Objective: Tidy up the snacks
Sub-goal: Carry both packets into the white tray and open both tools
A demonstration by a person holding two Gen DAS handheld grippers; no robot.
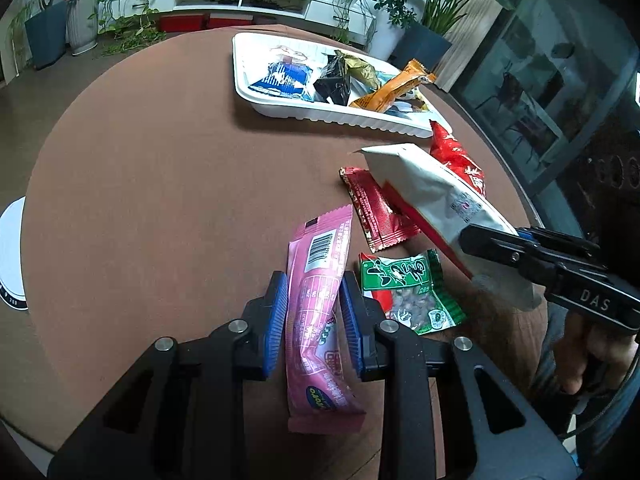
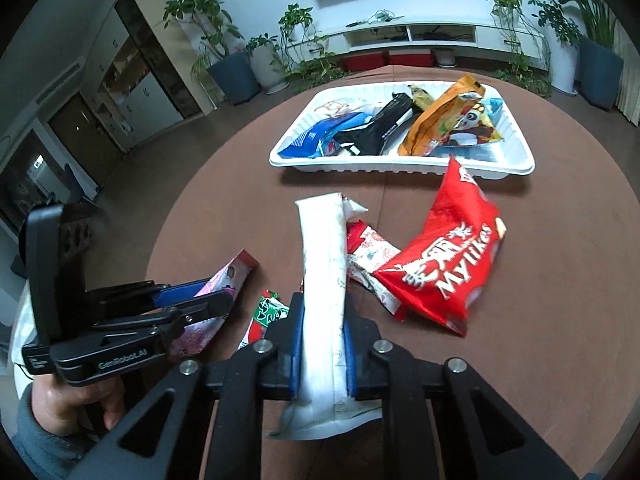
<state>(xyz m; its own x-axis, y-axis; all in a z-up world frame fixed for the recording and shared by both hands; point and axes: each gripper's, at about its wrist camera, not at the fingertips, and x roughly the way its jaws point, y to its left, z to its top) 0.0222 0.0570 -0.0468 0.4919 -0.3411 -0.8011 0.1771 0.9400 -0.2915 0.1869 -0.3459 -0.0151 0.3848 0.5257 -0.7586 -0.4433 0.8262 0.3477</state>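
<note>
My left gripper point(image 1: 314, 320) is shut on a pink snack packet point(image 1: 320, 312), held just above the round brown table point(image 1: 160, 160); it also shows in the right wrist view point(image 2: 208, 304). My right gripper point(image 2: 323, 336) is shut on a white snack bag point(image 2: 324, 280) and holds it off the table; the bag also shows in the left wrist view point(image 1: 432, 196). A white tray point(image 2: 400, 168) at the far side holds several packets. On the table lie a big red bag point(image 2: 444, 264), a small red-and-white packet point(image 2: 368, 256) and a green packet point(image 1: 412, 292).
A white round object point(image 1: 12, 252) sits off the table's left edge. Potted plants point(image 2: 224, 60) and a white TV shelf point(image 2: 420, 34) stand beyond the table. A glass door point(image 1: 540, 92) is at the right.
</note>
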